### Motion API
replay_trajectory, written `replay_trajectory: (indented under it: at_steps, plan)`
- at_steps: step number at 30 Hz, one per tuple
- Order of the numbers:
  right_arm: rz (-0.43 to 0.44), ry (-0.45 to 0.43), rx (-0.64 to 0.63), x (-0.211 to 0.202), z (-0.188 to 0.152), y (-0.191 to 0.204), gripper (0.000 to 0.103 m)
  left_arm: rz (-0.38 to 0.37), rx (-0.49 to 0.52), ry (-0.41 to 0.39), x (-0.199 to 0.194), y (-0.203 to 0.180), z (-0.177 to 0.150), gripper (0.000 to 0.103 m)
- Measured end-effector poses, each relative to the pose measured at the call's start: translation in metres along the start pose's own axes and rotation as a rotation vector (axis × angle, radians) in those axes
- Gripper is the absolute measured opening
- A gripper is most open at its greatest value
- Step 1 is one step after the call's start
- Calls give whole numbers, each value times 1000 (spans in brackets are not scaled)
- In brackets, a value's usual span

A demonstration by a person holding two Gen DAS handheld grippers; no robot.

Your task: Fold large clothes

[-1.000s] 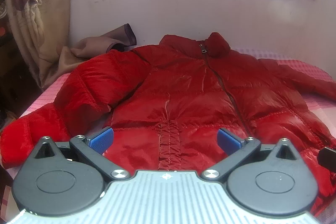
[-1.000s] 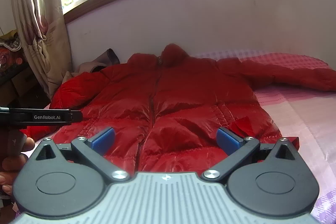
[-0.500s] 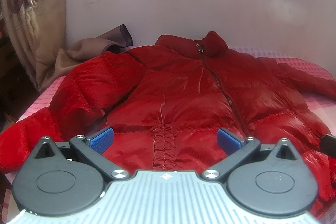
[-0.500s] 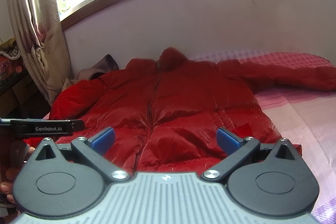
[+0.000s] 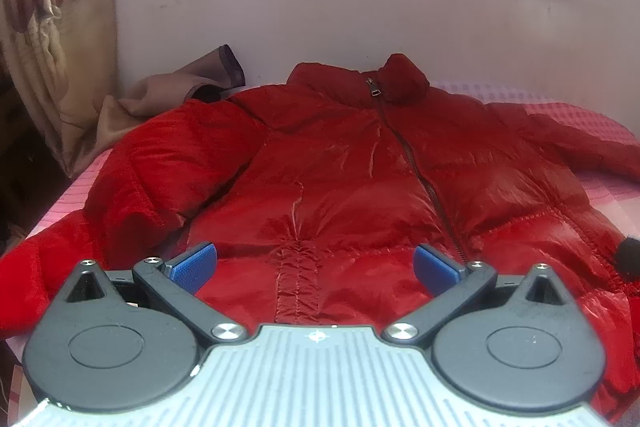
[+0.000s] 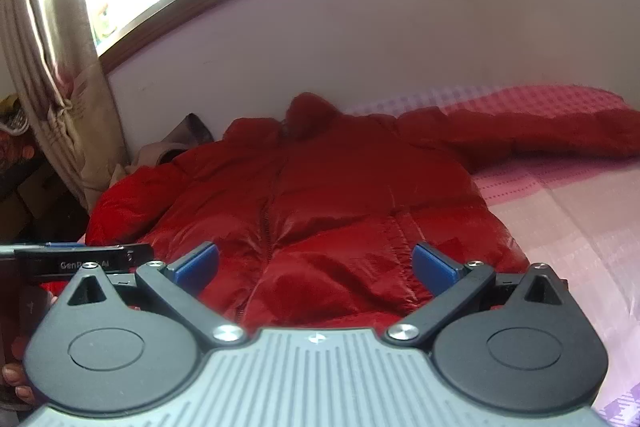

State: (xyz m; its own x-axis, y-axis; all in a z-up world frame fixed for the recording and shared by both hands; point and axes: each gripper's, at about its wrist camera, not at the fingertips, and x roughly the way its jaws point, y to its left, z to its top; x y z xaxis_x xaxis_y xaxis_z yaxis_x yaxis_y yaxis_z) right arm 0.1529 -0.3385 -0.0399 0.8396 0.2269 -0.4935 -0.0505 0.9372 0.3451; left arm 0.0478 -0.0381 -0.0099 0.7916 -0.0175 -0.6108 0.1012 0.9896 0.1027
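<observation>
Hovering over the hem end of the red puffer jacket [image 5: 352, 187], I see both tools with their blue pads spread wide and nothing between them. Left gripper [image 5: 315, 265] sits above the lower front panel, just left of the zipper [image 5: 416, 167]. Right gripper [image 6: 316, 263] sits above the hem near the jacket's right edge. Jacket lies front up and zipped on the pink checked bedsheet [image 6: 560, 219], collar toward the wall [image 5: 360, 11]. One sleeve [image 6: 540, 135] stretches out to the right along the bed; the other sleeve [image 5: 132, 187] bends down toward the near left corner. Beige cloth [image 5: 160, 95] is bunched beside the left shoulder, under the curtain [image 5: 44, 27]. Left tool's black body shows at the right camera's left edge; contact with fabric I cannot tell.
</observation>
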Motion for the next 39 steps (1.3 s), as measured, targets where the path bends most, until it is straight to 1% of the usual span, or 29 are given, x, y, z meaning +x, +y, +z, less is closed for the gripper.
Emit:
replay_trajectory:
  at_steps: [1, 2, 3, 7, 9, 12, 16, 19, 21, 22, 24, 26, 27, 28, 29, 30, 31, 33, 35, 36, 37, 38, 39]
  plan:
    - [-5, -2, 10, 0, 0, -4, 103, 1, 3, 2, 1, -1, 1, 103]
    - [-47, -18, 24, 0, 1, -8, 103, 1, 6, 3, 2, -2, 1, 103]
    - [-64, -26, 36, 1, 2, -12, 103, 0, 7, 4, 3, -3, 1, 103]
    - [-86, -56, 100, -1, 8, -40, 103, 2, 12, 11, 7, -5, 1, 103]
    - [-84, -80, 157, -3, 13, -62, 103, -7, 6, 13, 8, -5, 1, 103]
    - [-79, -136, 281, -8, 22, -110, 103, -21, -8, 9, 10, -4, 0, 103]
    - [-166, -204, 458, -19, 29, -182, 103, -25, 0, 17, 12, -6, -1, 103]
    - [-201, -238, 598, -22, 30, -231, 103, -23, 8, 21, 13, -8, 0, 103]
    - [-224, -259, 667, -23, 32, -257, 103, -21, 12, 23, 14, -9, 0, 103]
    - [-231, -278, 724, -23, 32, -273, 103, -19, 14, 24, 14, -10, 0, 103]
    - [-207, -316, 808, -22, 35, -299, 103, -13, 18, 29, 15, -10, 0, 103]
    - [-203, -329, 899, -19, 39, -322, 103, -10, 21, 28, 14, -10, -1, 103]
    - [-184, -330, 938, -16, 40, -331, 103, -7, 21, 28, 14, -9, -1, 103]
    - [-183, -332, 982, -13, 41, -341, 102, -7, 20, 27, 14, -9, -1, 103]
    - [-188, -360, 1001, -13, 43, -347, 102, -5, 20, 28, 13, -8, -1, 103]
    - [-184, -365, 1012, -12, 47, -353, 101, -3, 19, 30, 13, -7, -1, 103]
    - [-179, -353, 1024, -9, 50, -359, 101, -1, 19, 31, 13, -6, -2, 103]
    - [-207, -339, 1013, -5, 58, -362, 100, 1, 20, 36, 13, -5, -2, 103]
    - [-242, -325, 1004, -1, 62, -362, 90, 3, 18, 39, 13, -3, -2, 103]
    - [-261, -293, 990, 5, 64, -355, 66, 4, 18, 40, 13, -2, -2, 103]
    - [-279, -255, 976, 10, 65, -357, 36, 5, 17, 42, 13, -1, -3, 103]
    - [-298, -224, 977, 13, 64, -359, 25, 7, 16, 44, 13, 0, -3, 103]
    - [-310, -213, 982, 17, 64, -362, 15, 10, 12, 47, 13, 2, -3, 103]
